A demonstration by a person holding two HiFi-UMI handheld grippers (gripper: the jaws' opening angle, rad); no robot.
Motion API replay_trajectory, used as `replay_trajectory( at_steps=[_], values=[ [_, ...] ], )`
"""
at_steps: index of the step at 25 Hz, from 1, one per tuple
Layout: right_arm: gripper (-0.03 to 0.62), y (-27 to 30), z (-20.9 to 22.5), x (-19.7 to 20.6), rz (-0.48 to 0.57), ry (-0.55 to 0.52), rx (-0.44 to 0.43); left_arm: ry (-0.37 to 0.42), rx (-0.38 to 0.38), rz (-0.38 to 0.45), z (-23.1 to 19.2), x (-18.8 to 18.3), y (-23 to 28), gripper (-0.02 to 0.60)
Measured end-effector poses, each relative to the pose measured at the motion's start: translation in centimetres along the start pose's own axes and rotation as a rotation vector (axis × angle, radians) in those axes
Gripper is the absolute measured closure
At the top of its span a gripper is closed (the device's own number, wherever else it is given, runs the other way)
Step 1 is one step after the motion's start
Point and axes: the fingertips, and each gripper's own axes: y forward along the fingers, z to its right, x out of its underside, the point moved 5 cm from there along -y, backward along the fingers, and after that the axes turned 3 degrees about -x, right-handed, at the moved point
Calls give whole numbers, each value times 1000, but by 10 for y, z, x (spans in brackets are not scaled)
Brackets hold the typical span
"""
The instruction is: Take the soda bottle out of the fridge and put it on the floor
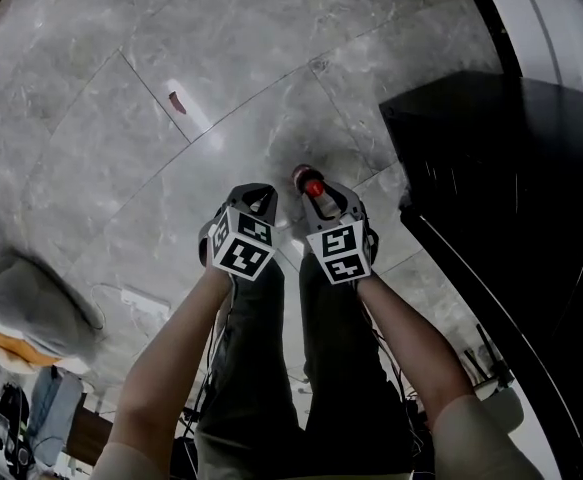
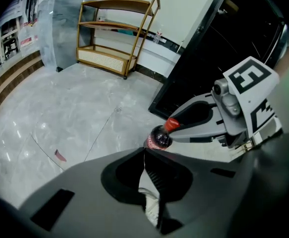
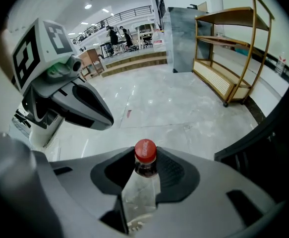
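Note:
The soda bottle (image 1: 311, 185) has a red cap and dark drink in its neck. My right gripper (image 1: 317, 198) is shut on the neck just under the cap, which shows clearly in the right gripper view (image 3: 145, 150). The bottle hangs over the grey marble floor (image 1: 171, 58), and its lower part is hidden by the jaws. My left gripper (image 1: 259, 202) sits close on the bottle's left, shut with nothing in it. From the left gripper view the bottle (image 2: 160, 137) shows just past my touching jaw tips. The black fridge (image 1: 491, 168) stands to the right.
A wooden shelf unit (image 2: 117, 33) stands against the far wall beside a grey cabinet (image 2: 60, 24). A small red scrap (image 1: 177, 102) lies on the floor ahead. A grey bundle (image 1: 31, 303) sits at the left. People stand far off in the hall (image 3: 117, 33).

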Motion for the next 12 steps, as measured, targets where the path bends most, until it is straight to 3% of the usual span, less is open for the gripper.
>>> replay_trajectory(
  at_steps=[8, 12],
  values=[
    [482, 60, 2, 47, -67, -28, -38, -86, 3, -12, -13, 20, 51, 575],
    [482, 82, 1, 64, -102, -22, -35, -183, -2, -9, -22, 31, 65, 575]
  ],
)
